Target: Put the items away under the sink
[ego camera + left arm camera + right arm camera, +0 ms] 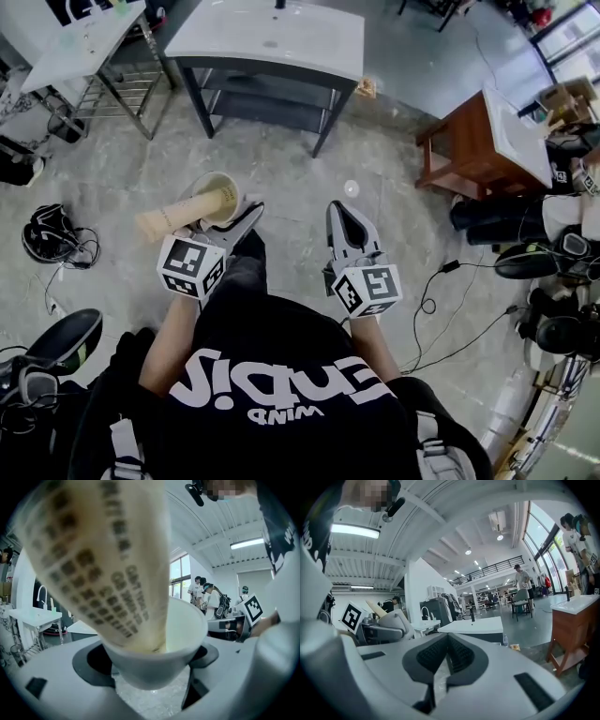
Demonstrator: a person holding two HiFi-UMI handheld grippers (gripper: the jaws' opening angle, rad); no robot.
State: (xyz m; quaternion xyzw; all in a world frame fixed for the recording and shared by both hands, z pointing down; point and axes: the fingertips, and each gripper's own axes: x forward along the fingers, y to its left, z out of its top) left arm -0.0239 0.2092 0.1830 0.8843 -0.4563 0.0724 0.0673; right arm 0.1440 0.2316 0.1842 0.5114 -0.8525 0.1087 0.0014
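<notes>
My left gripper (240, 217) is shut on a white cup (216, 195), held tilted above the floor. A beige printed tube (178, 216) sticks out of the cup to the left. In the left gripper view the cup (159, 665) sits between the jaws of the left gripper (154, 679), and the tube (103, 559) fills the upper left. My right gripper (341, 217) is held beside it, shut and empty; its ridged pads (459, 656) meet in the right gripper view. The white sink (267, 37) stands ahead, with a dark shelf (272, 101) under it.
A wooden stand with a white top (487, 141) is at the right, with dark gear and cables (450, 309) on the floor beside it. A metal rack table (94, 56) stands at the upper left. A headset (52, 234) and a small white disc (352, 188) lie on the floor.
</notes>
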